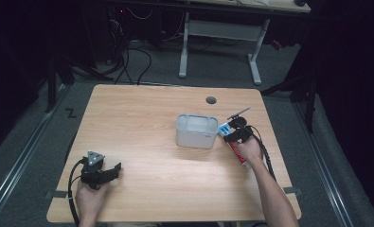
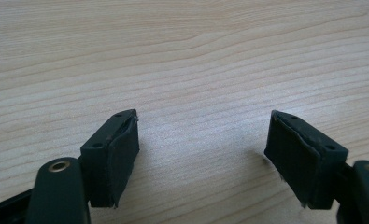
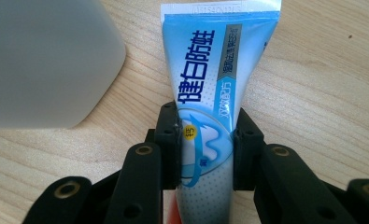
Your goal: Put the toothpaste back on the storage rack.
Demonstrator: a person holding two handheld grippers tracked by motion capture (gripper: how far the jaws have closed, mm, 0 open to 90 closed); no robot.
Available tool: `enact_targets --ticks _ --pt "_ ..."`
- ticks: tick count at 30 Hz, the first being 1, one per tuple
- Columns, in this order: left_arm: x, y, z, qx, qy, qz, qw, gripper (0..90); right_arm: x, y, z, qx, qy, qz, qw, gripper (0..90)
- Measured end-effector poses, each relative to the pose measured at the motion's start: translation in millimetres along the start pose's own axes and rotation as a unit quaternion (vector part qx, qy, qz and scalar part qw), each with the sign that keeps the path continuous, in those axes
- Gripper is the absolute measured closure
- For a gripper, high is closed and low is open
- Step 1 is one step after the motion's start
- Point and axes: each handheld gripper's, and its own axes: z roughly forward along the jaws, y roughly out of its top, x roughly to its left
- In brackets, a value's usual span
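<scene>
The right gripper [image 3: 205,140] pinches a toothpaste tube [image 3: 215,93] between its two black jaws; the pads press on both sides of the tube, about at its middle. The tube is blue and white with printed characters, and its flat crimped end points away from the gripper. In the high view the right gripper [image 1: 233,132] and the toothpaste tube [image 1: 236,151] are at the right part of the wooden table [image 1: 142,118], just beside the right wall of a white box [image 1: 197,131]. In the right gripper view the white box [image 3: 42,60] is on the left of the tube, close to it; whether they touch, I cannot tell.

The left gripper [image 1: 110,171] is at the near left corner of the table, well apart from the box. Its jaws are spread wide, with only the bare table between them [image 2: 203,154].
</scene>
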Motion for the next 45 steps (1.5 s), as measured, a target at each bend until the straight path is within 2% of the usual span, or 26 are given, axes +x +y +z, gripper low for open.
enact_targets --ticks 3,4,8,10,20,25,28,36,45 --pt "0.2 0.0 0.0 0.000 -0.001 0.000 1.0000 26.0 -1.2 -0.7 -2.6 0.002 0.005 0.003 1.0000 70.5" --pt "0.3 0.0 -0.1 0.000 -0.001 -0.001 1.0000 26.1 -2.1 -1.6 -4.2 0.003 0.000 -0.003 1.0000 70.7" --pt "0.2 0.1 0.0 0.000 -0.001 0.000 1.0000 26.1 -4.5 -3.5 -9.0 -0.002 0.000 0.000 1.0000 70.8" --pt "0.2 0.0 0.0 0.000 0.000 0.000 1.0000 26.1 -5.9 -4.6 -13.7 -0.009 0.005 0.004 0.9999 70.7" --pt "0.0 0.0 0.2 -0.001 0.000 -0.001 1.0000 26.1 -5.9 -7.2 -31.8 -0.034 0.005 -0.006 0.9994 71.0" --pt "-0.3 0.3 0.3 0.001 0.001 0.001 1.0000 26.0 -5.0 -12.5 -46.2 -0.064 0.010 -0.007 0.9979 70.9" --pt "-0.3 0.3 0.4 0.001 0.001 0.001 1.0000 26.0 -3.8 -14.8 -52.5 -0.072 0.009 -0.015 0.9973 70.9" --pt "-1.6 0.9 0.8 0.005 0.006 0.010 0.9999 26.0 -6.5 -21.5 -66.9 -0.093 0.019 -0.013 0.9954 71.0" --pt "-0.9 0.7 0.8 0.003 0.003 0.006 1.0000 25.9 -9.0 -29.3 -82.1 -0.116 0.025 -0.007 0.9929 70.9"
